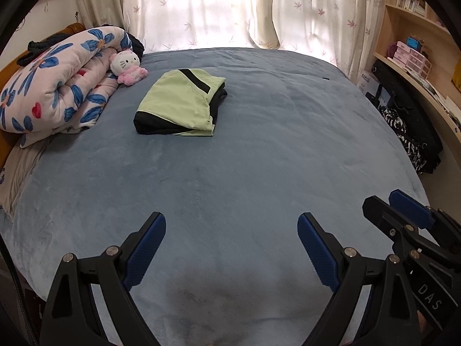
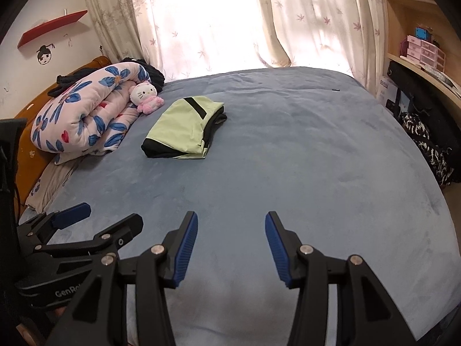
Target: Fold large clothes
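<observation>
While both grippers hang side by side over the near, bare part of the blue bedspread, nothing lies between their pads: the left gripper has its jaws spread wide, and the right gripper has its jaws spread too, somewhat less so, and empty. The light green and black garment sits well apart from them, towards the far left of the bed, already doubled into a compact bundle with dark layers showing under its right edge. I judge the main risk to be in any further handling: a pinch that catches only the top green layer would peel the bundle open, and a drag across the plush cover would skew its edges. The plush cat toy and the rolled floral quilt lie near the bundle's far left side, so a reach from that side could knock them.
</observation>
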The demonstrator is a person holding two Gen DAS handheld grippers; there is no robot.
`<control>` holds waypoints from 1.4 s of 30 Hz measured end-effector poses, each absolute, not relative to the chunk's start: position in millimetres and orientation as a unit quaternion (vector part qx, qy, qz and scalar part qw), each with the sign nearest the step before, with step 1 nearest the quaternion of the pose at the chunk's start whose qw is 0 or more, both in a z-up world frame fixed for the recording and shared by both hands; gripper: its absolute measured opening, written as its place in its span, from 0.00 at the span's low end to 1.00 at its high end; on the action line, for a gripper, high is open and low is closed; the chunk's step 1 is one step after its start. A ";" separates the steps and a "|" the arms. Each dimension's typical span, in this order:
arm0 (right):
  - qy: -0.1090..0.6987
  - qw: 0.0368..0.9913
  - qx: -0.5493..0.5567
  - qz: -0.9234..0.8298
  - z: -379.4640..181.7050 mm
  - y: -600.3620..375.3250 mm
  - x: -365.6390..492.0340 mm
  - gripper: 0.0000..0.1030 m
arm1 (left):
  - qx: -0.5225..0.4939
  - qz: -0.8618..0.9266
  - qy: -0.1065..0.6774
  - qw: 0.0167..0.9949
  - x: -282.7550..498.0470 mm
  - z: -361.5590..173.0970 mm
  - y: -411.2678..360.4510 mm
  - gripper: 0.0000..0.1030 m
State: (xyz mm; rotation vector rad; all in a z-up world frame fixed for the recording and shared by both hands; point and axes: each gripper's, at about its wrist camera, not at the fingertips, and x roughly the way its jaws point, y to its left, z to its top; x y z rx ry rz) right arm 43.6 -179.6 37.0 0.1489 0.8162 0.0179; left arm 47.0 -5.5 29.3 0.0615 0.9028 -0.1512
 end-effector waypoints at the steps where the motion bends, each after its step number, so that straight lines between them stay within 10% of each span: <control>1: 0.396 0.915 0.072 0.007 35.6 -180.6 41.8 0.48 | 0.030 -0.072 0.435 0.897 46.3 29.5 -5.5 0.89; 42: 0.389 0.918 0.074 0.007 30.2 -181.3 7.1 0.48 | 0.037 -0.057 0.435 0.898 7.4 26.2 -9.7 0.89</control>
